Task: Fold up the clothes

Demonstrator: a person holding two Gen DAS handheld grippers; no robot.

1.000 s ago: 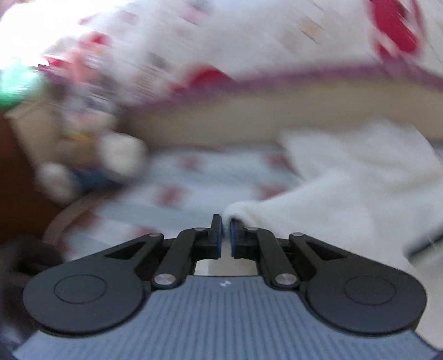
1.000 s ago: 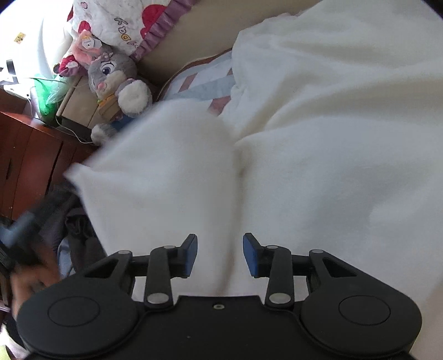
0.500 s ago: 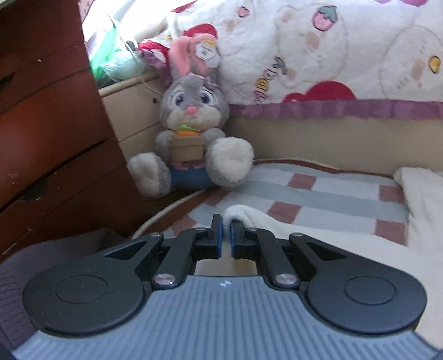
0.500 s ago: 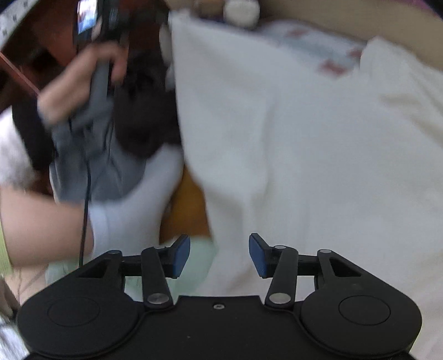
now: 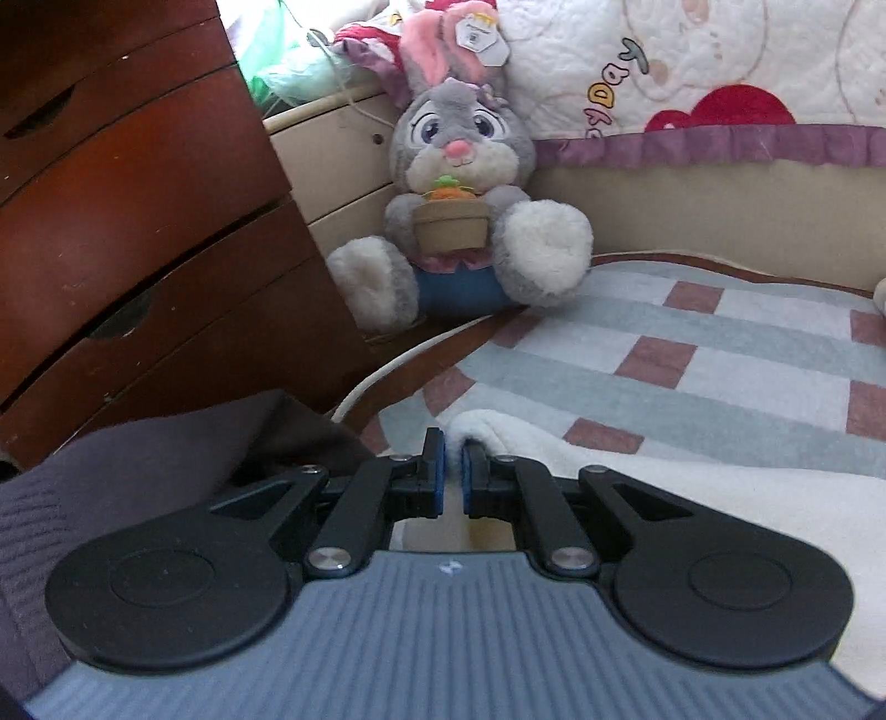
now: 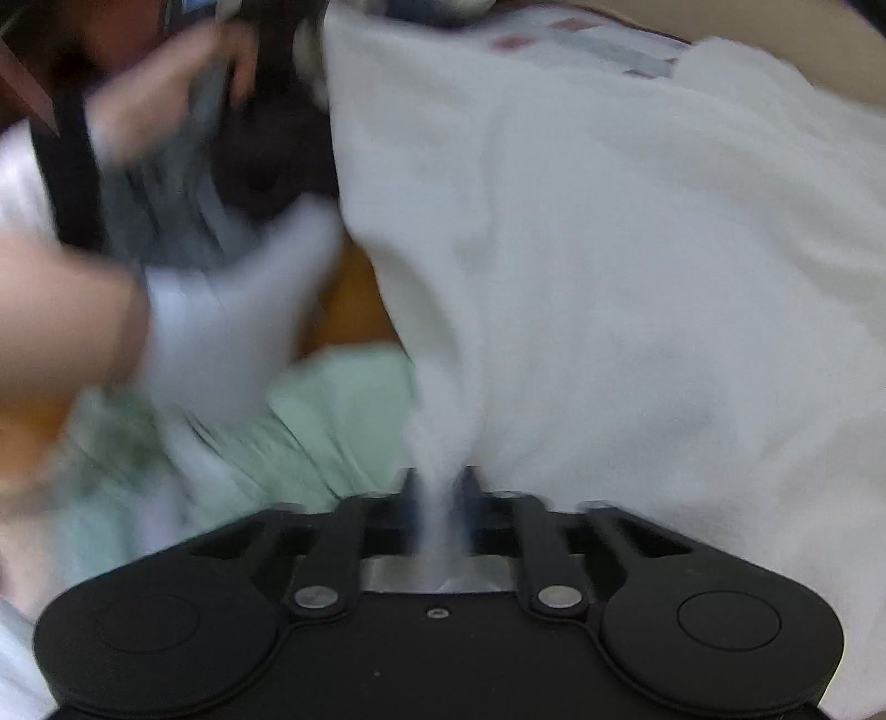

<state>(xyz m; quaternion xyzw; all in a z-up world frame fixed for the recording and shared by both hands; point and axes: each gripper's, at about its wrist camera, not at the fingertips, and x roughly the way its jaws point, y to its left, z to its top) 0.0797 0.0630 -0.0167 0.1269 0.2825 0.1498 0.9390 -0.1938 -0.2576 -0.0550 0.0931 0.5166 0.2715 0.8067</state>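
Likely home bedroom: plush rabbit [image 5: 459, 183], checked bedsheet [image 5: 692, 354], wooden drawers [image 5: 138, 221].

Little can be read. In the left wrist view, the white quilt [image 5: 692, 61] behind the plush rabbit [image 5: 459, 183] carries embroidered letters running slantwise beside a red heart; they look like "abdy" or similar, but the word is cut off and cannot be read for certain. A white paper tag [image 5: 480, 40] hangs at the rabbit's ear with a small printed square, perhaps a code, too small to read. The right wrist view is blurred and shows no text.
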